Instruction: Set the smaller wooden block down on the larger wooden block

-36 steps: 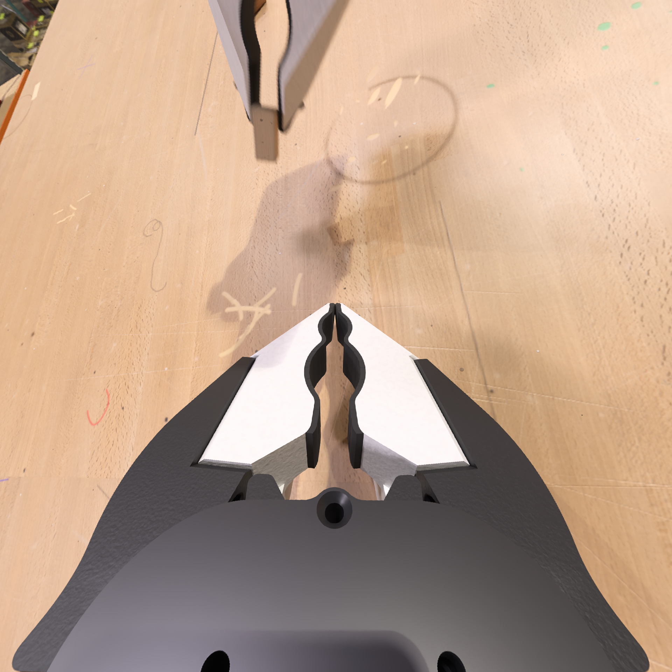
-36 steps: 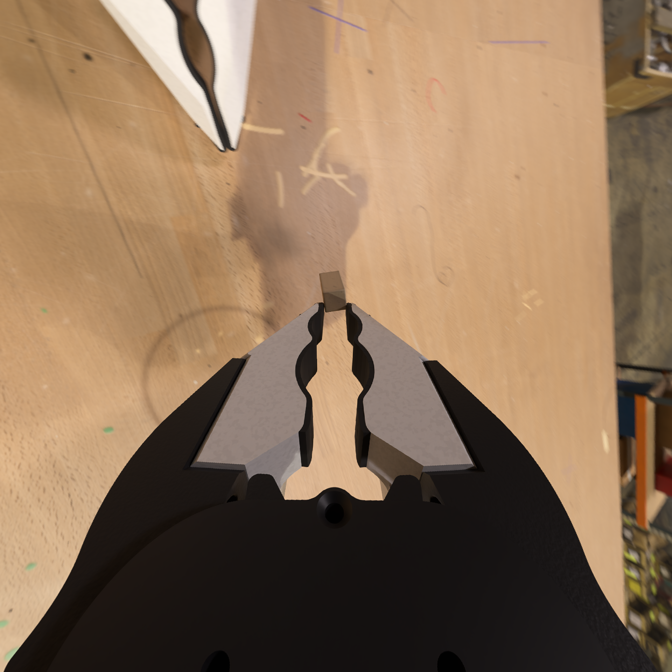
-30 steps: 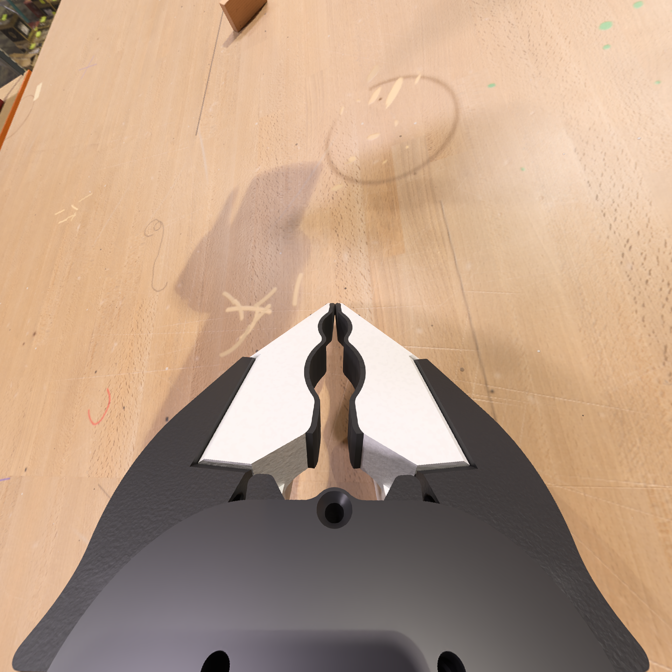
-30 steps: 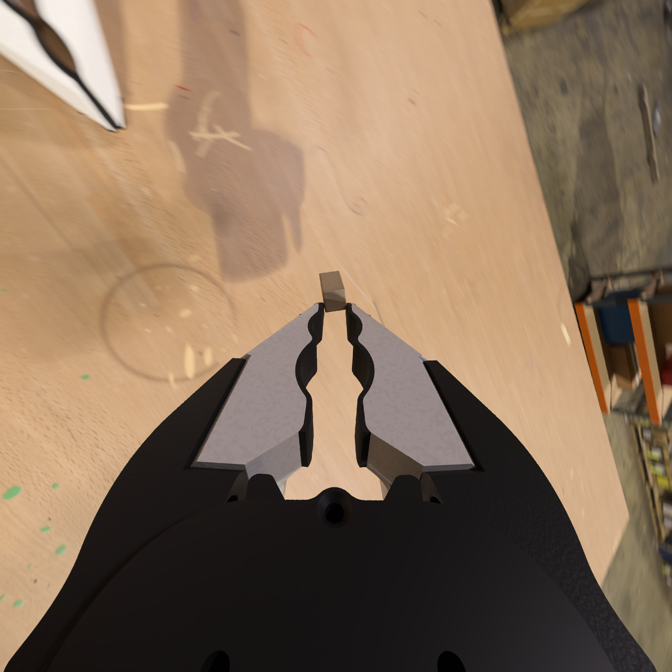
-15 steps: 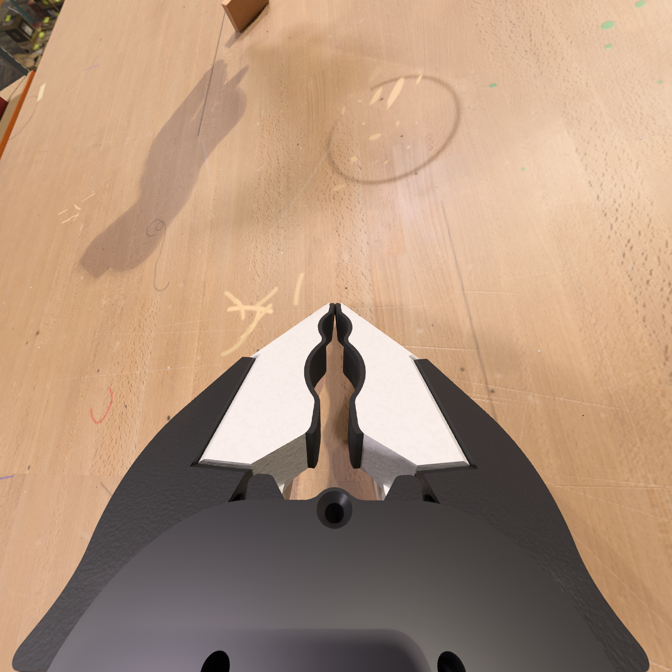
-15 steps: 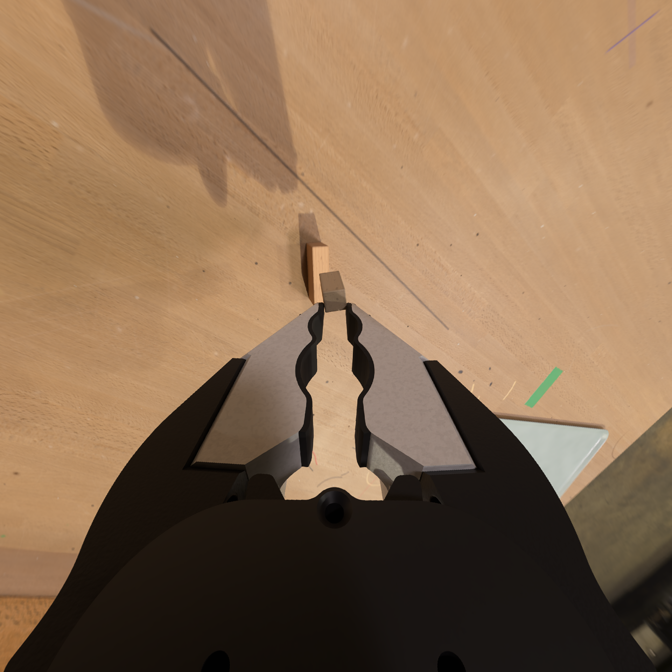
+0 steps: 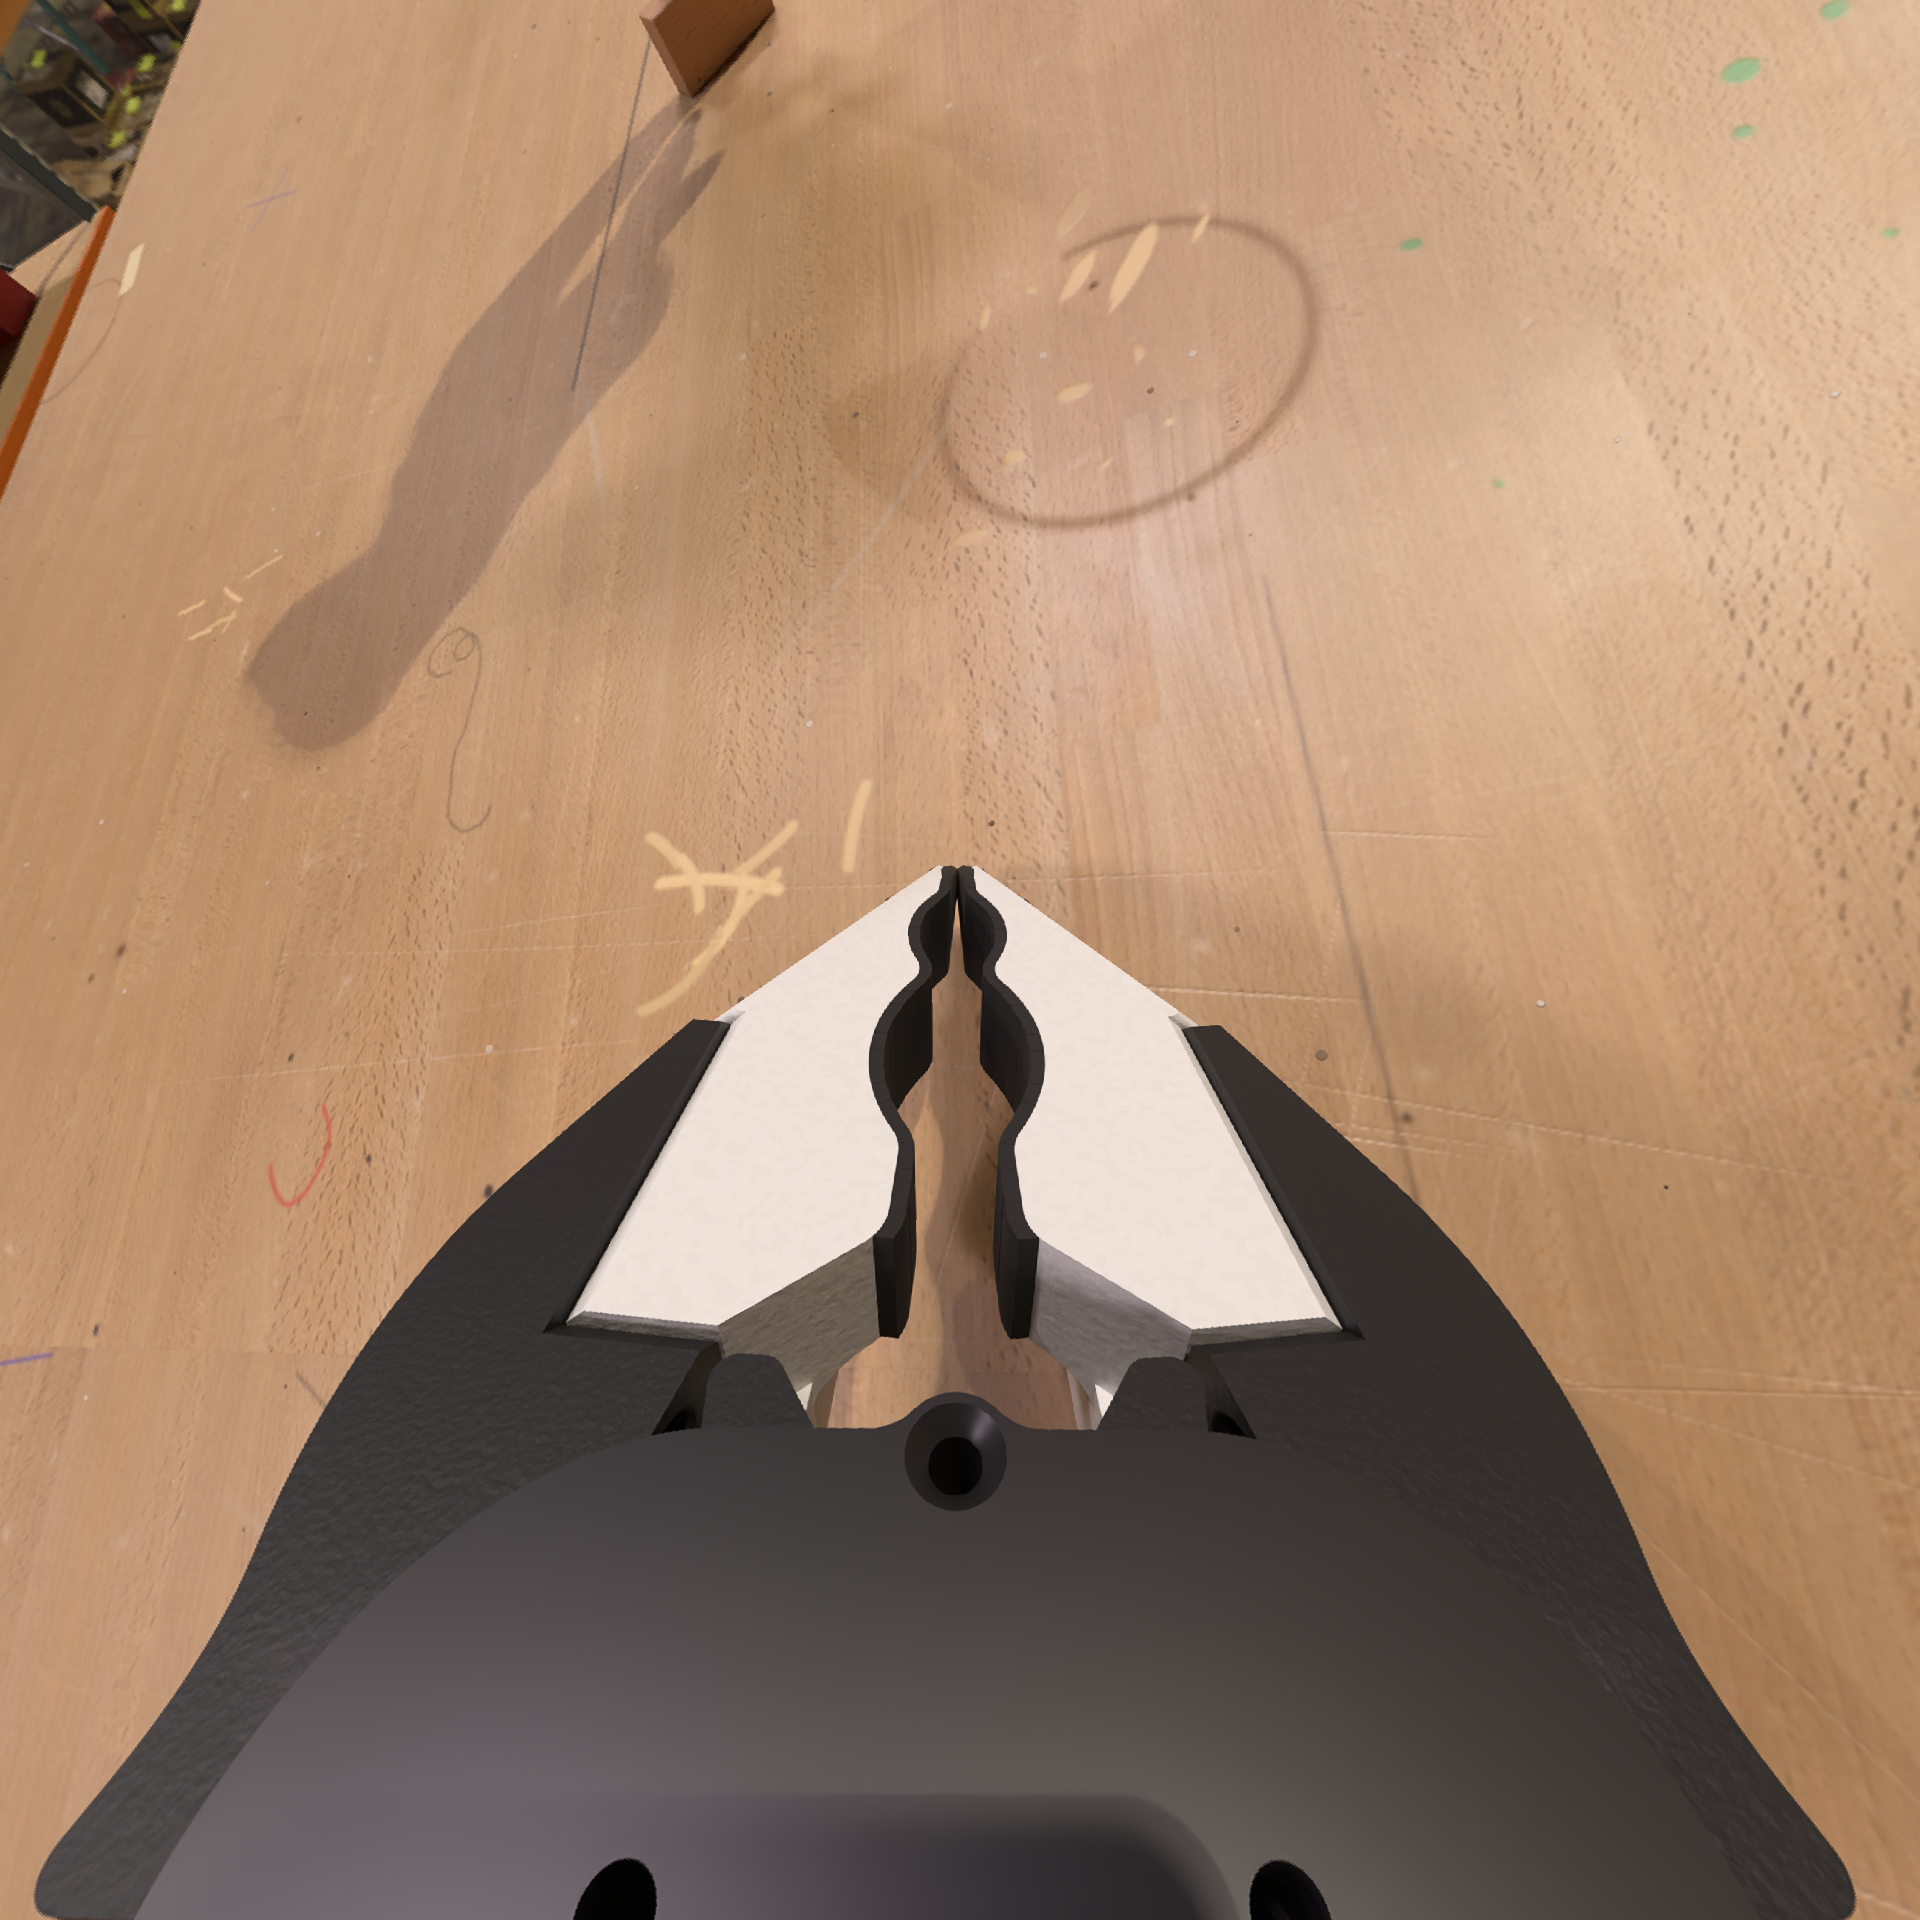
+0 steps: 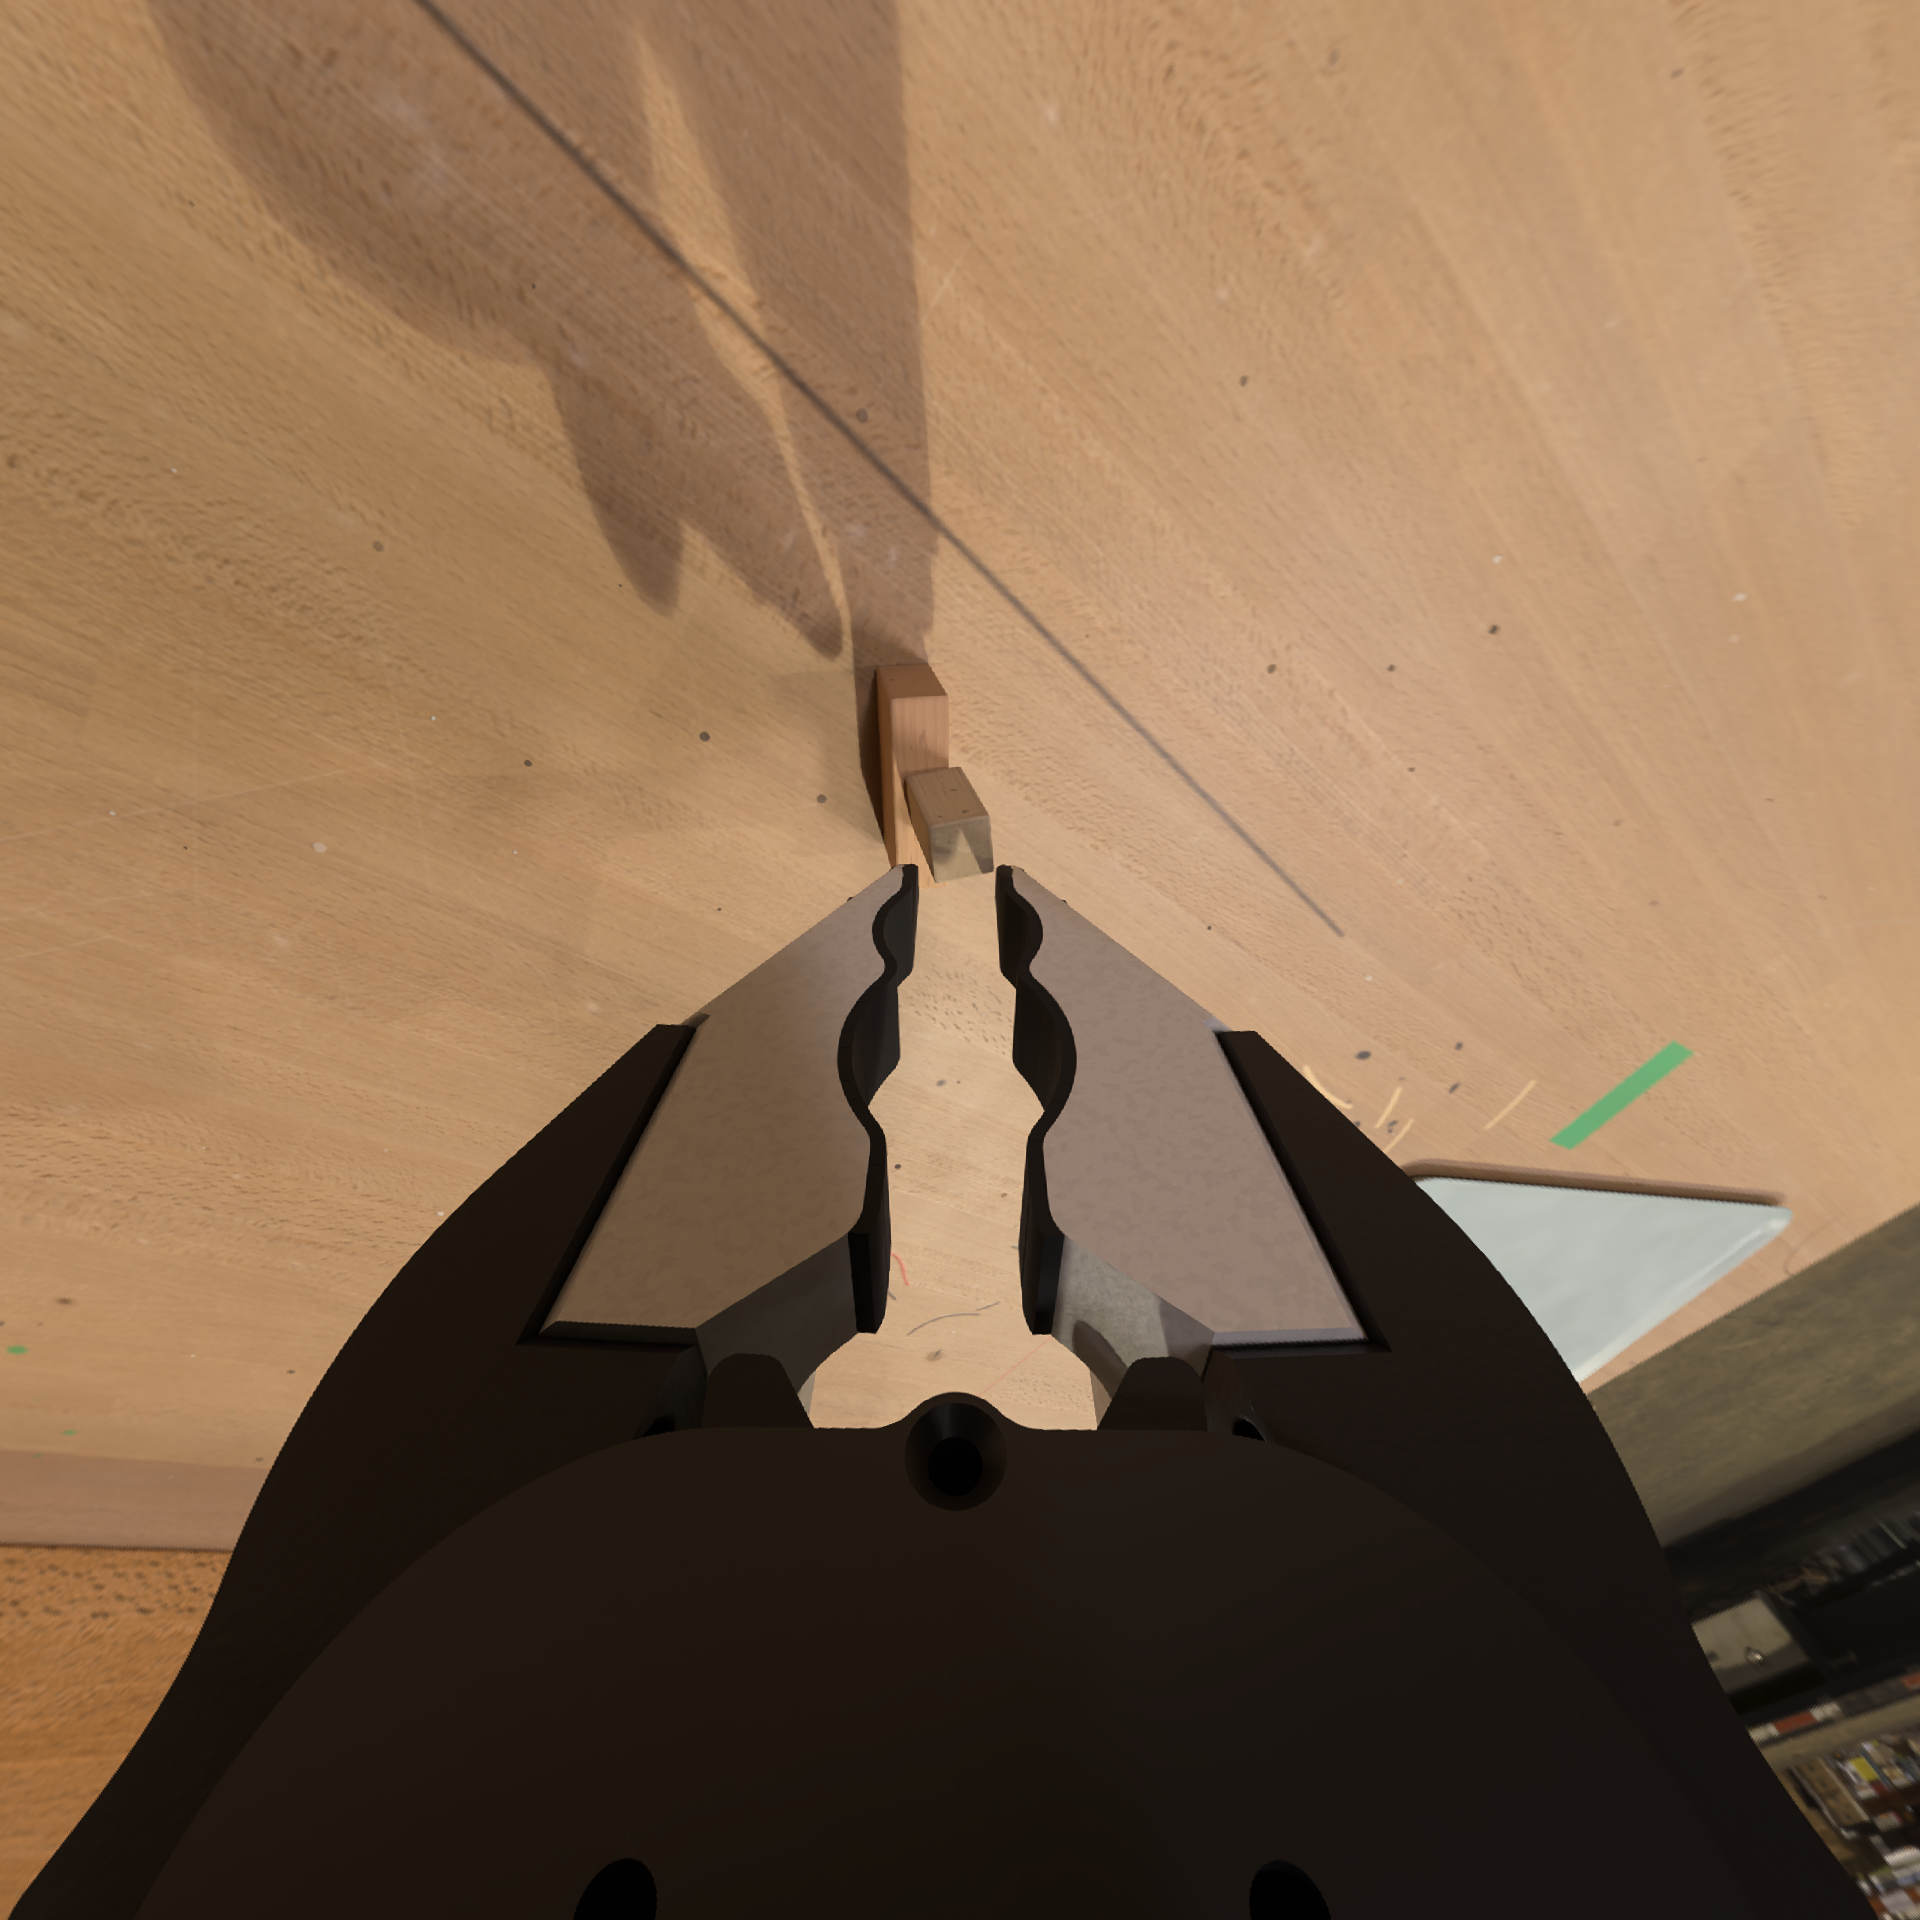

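Note:
In the right wrist view, the smaller wooden block (image 8: pixel 948 826), pale and grey-brown, sits just ahead of my right gripper (image 8: pixel 956 871). It overlaps the near right part of the larger wooden block (image 8: pixel 912 727), an orange-brown piece lying on the table. The jaws stand slightly apart, with a thin gap on each side of the small block. My left gripper (image 7: pixel 956 873) is shut and empty, low over the table. The larger block (image 7: pixel 707 42) shows at the top edge of its view, and the right gripper is out of that view.
A flat pale grey plate (image 8: pixel 1600 1268) lies near the table's edge to the right of my right gripper, with a green tape strip (image 8: pixel 1621 1096) beside it. A dark ring mark (image 7: pixel 1132 364) is on the tabletop. The table's left edge (image 7: pixel 52 343) is orange.
My right gripper carried the small block from near the left gripper over to the larger block. Its jaws now stand slightly wider around it. The left gripper has not moved.

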